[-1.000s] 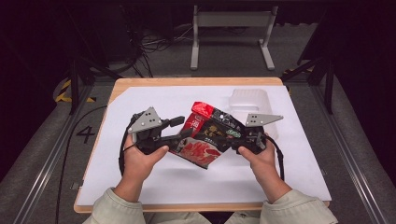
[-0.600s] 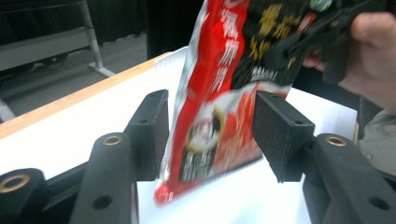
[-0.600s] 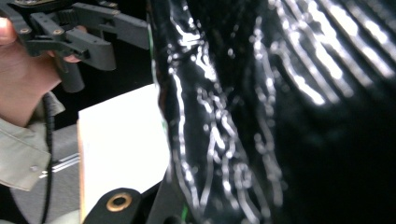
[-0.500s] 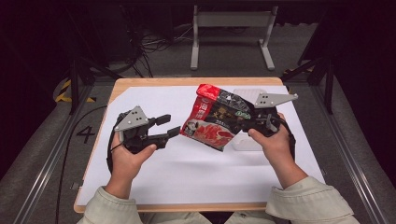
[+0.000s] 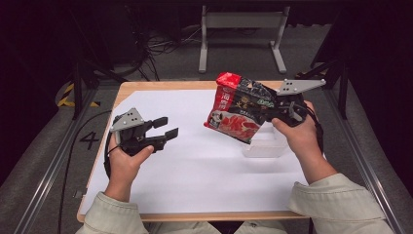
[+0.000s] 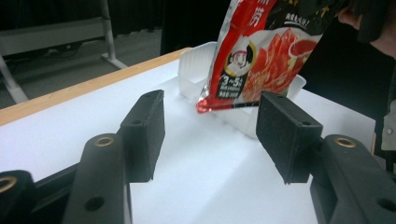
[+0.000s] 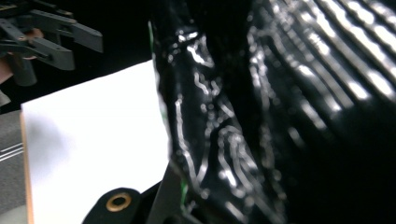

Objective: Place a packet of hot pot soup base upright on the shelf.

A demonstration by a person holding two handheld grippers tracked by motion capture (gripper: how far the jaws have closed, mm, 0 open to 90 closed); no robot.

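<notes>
Over on the right side of the table, our right gripper (image 5: 272, 111) is clamped tight on the red and black packet (image 5: 239, 108), holding it up above the clear plastic tray (image 5: 265, 145). Our left gripper (image 5: 165, 132) sits on the left, jaws just opening, nothing between them.

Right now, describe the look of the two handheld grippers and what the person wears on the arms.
Both the left gripper and the right gripper are black, each topped by a grey three-cornered plate with small holes. Flat rectangular pads face the jaws; brass-coloured rings sit in the arms. A black cable trails off. The sleeves are pale beige.
</notes>
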